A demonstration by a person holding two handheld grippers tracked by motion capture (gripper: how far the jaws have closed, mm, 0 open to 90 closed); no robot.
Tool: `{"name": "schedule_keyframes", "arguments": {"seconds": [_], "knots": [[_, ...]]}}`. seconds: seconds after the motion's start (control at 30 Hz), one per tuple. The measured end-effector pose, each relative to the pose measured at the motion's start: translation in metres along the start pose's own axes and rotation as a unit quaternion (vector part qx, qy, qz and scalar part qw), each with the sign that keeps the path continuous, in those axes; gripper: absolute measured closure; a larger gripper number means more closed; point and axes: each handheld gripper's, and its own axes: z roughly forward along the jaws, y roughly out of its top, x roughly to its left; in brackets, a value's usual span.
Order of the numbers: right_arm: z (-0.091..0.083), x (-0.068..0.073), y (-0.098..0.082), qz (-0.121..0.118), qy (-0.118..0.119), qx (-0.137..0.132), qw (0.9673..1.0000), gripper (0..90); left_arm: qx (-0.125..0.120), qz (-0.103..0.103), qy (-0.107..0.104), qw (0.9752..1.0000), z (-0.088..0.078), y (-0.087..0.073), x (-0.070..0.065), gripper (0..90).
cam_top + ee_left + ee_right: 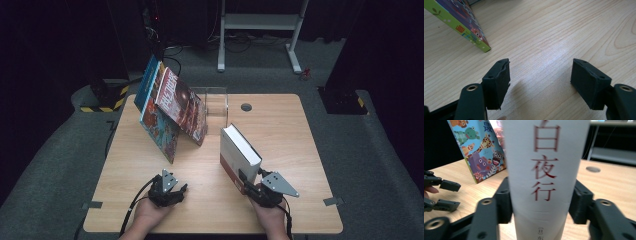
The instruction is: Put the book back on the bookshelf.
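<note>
My right gripper [540, 202] has its jaws either side of the white book [544, 170], which stands upright on the table [300, 150] w/ its spine toward me, red characters running down it. Left pad sits right against the spine edge; on the right pad I see a thin gap, so I'd call the jaws loose around the book, not squeezing it – they're set a bit wider than the spine. In the high view the white book [239, 156] is nearest my right gripper [252, 186], at the front-right part of the table, page edges facing up and to the right. My left gripper [540, 82] is well left of the white book, jaws apart at a medium width w/ nothing between them, just bare table wood below. In the high view the left gripper [172, 192] rests low near the front edge. Left of and behind the white book, a cartoon animal book [161, 129] and a red-cover book [182, 106] lean together; a clear stand [216, 104] is just behind the white book. A round grey cap [246, 107] in the table lies further back.
</note>
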Motion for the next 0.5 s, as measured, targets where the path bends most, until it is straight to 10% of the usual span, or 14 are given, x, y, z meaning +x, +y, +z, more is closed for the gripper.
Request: {"name": "schedule_keyframes", "arguments": {"seconds": [0.3,0.5], "knots": [[-0.004,0.002,0.003,-0.006,-0.001,-0.012,0.9999,45.7,0.013,-0.045,-0.021,0.9987,0.001,-0.002,0.010,26.7],[-0.005,0.005,0.002,-0.020,-0.015,-0.033,0.9991,48.1,0.016,-0.048,0.003,0.9987,0.002,-0.001,0.008,21.6]]}}
